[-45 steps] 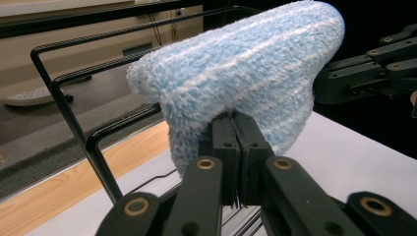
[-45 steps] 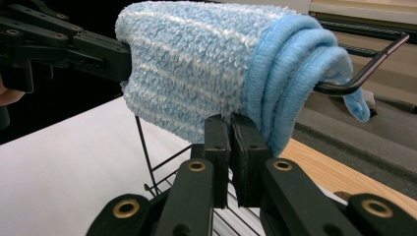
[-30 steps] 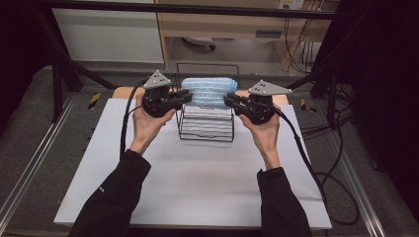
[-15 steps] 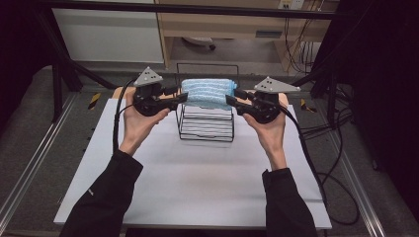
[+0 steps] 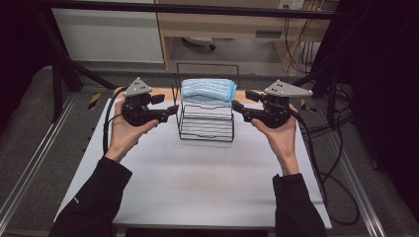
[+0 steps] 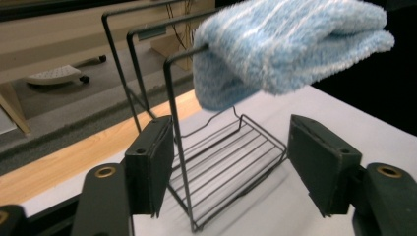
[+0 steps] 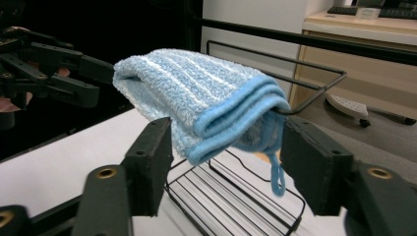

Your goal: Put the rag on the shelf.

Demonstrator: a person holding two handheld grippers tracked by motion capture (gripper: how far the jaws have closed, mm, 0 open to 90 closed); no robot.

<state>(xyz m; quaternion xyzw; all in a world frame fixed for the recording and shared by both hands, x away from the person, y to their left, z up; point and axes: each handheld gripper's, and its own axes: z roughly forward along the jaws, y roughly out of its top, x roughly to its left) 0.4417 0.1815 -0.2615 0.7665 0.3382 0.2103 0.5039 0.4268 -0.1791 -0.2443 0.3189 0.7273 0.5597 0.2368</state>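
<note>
Resting item: the folded blue towel (image 5: 207,92) lies draped over the top wire bars of the black wire rack (image 5: 206,129), upper centre of the high view; it sits clear of both grippers.
Towel condition: several layers folded, bound edge and a small hanging loop showing at centre right of the right gripper view (image 7: 206,105); one end overhangs the bars in the left gripper view (image 6: 290,46).
Recent change: one second ago both grippers were close against the towel's ends; now each hand stands off to its own side of the rack, and both sets of jaws have just been opening.
Left gripper (image 5: 173,109): jaws spread, left of centre in the high view; an upright rack wire and open air lie between its pads (image 6: 152,164), nothing pinched.
Right gripper (image 5: 237,107): jaws spread, right of centre in the high view; the towel's end appears between its pads (image 7: 150,162) but farther off and untouched.
Meaning for the work: judged a completed release, the towel placed on the rack and left there; what remains looks like withdrawal of the hands.
Container, rack: lower shelf of parallel wires (image 6: 231,157) carries nothing that can be seen; the towel on top is its sole load.
Support: rack stands on the white table (image 5: 197,182), near its far edge, in the middle of the high view.
Risk noted: the overhanging end could slip if the rack is knocked.
</note>
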